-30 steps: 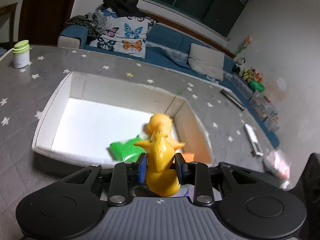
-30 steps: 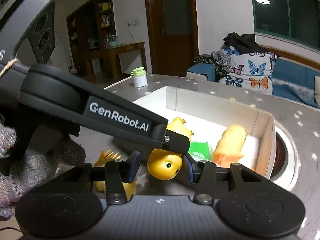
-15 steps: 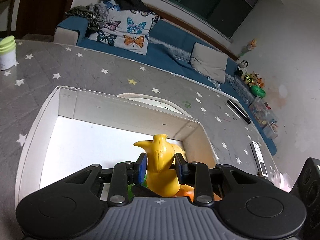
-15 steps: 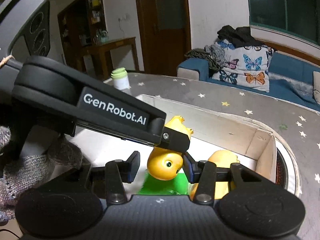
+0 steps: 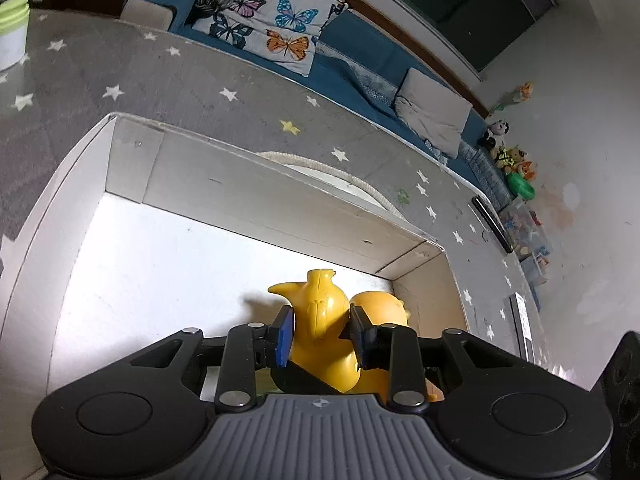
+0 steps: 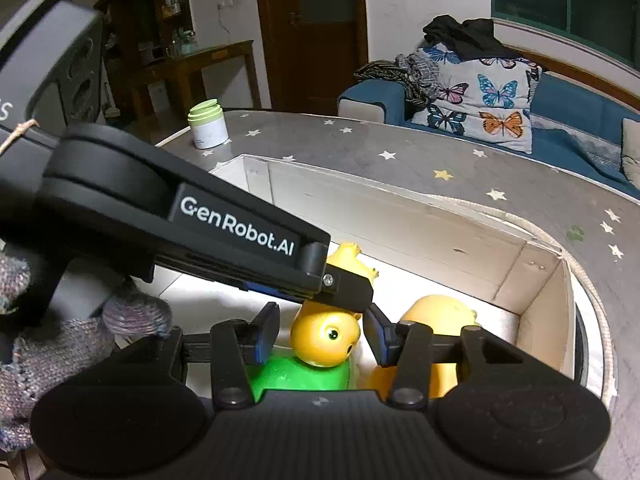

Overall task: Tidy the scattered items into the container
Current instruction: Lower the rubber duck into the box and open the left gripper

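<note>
A yellow toy [image 5: 320,320] is gripped between the pads of the left gripper [image 5: 320,330] and is held over the floor of the white box [image 5: 248,196], near the box's right end. In the right wrist view the same toy [image 6: 325,338] is seen head-down (its eye facing the camera), with the right gripper [image 6: 320,334] spread wide on either side of it, its pads not touching. Inside the box, an orange toy [image 6: 436,316] lies against the right wall and a green toy [image 6: 300,376] lies beneath the held one. A green-lidded jar [image 6: 207,124] stands on the starred tablecloth [image 6: 400,148] beyond the box's left end.
</note>
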`<move>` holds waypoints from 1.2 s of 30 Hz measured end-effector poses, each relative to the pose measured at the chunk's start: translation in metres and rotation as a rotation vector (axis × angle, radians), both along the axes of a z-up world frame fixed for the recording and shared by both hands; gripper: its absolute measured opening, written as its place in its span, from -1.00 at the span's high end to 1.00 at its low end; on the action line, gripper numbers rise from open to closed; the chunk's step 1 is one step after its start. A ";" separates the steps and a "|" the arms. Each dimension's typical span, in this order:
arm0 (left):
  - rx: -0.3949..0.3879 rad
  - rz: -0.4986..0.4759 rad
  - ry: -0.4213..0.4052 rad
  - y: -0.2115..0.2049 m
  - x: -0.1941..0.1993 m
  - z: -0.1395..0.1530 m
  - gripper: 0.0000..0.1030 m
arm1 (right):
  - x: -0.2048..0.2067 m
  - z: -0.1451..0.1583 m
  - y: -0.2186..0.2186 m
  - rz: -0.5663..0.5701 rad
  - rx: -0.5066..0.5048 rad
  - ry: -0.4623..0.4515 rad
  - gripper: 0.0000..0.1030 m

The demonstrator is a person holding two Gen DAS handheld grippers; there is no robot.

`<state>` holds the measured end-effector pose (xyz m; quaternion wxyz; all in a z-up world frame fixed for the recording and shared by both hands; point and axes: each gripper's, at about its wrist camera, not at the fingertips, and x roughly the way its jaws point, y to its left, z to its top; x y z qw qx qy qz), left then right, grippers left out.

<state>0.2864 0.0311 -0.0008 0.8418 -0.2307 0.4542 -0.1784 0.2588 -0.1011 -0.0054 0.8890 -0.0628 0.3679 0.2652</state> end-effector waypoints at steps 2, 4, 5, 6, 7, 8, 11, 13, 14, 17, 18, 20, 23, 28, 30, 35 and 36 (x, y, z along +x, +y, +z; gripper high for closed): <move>-0.003 0.004 0.004 0.001 0.000 0.000 0.35 | -0.001 0.000 0.000 0.000 -0.003 -0.002 0.08; 0.000 0.008 -0.004 0.002 -0.001 0.002 0.35 | -0.002 -0.001 0.000 -0.001 -0.004 -0.001 0.09; 0.002 0.010 -0.008 0.002 -0.002 0.003 0.35 | -0.002 0.000 0.000 -0.003 -0.002 -0.001 0.09; 0.004 0.012 -0.012 0.003 -0.002 0.004 0.35 | -0.003 0.000 -0.001 -0.004 0.001 0.000 0.09; 0.006 0.014 -0.016 0.003 -0.003 0.005 0.35 | -0.003 0.000 -0.001 -0.005 0.004 0.001 0.09; 0.007 0.016 -0.020 0.004 -0.004 0.006 0.35 | -0.003 0.001 -0.001 -0.006 0.007 0.001 0.09; 0.021 0.024 -0.036 0.004 -0.006 0.011 0.35 | -0.006 0.002 -0.002 -0.005 0.011 0.000 0.09; 0.033 0.030 -0.049 0.004 -0.010 0.015 0.35 | -0.008 0.004 -0.003 -0.007 0.011 -0.008 0.09; 0.039 0.032 -0.057 0.005 -0.012 0.017 0.35 | -0.010 0.006 -0.004 -0.009 0.011 -0.017 0.09; 0.052 0.037 -0.088 0.006 -0.022 0.026 0.35 | -0.018 0.012 -0.007 -0.014 0.014 -0.043 0.06; 0.056 0.036 -0.103 0.007 -0.027 0.030 0.35 | -0.022 0.014 -0.008 -0.014 0.016 -0.052 0.04; 0.069 0.038 -0.128 0.007 -0.037 0.036 0.35 | -0.031 0.019 -0.010 -0.015 0.022 -0.075 0.01; 0.094 0.042 -0.159 0.009 -0.055 0.045 0.35 | -0.047 0.025 -0.012 -0.011 0.034 -0.108 -0.07; 0.141 0.060 -0.201 0.014 -0.091 0.051 0.35 | -0.084 0.036 -0.014 0.011 0.047 -0.170 -0.29; 0.158 0.073 -0.215 0.017 -0.106 0.053 0.35 | -0.098 0.038 -0.015 0.026 0.057 -0.188 -0.32; 0.191 0.114 -0.238 0.028 -0.142 0.050 0.35 | -0.133 0.038 -0.011 0.082 0.065 -0.218 -0.54; 0.193 0.122 -0.234 0.030 -0.148 0.047 0.35 | -0.140 0.038 -0.010 0.093 0.065 -0.223 -0.56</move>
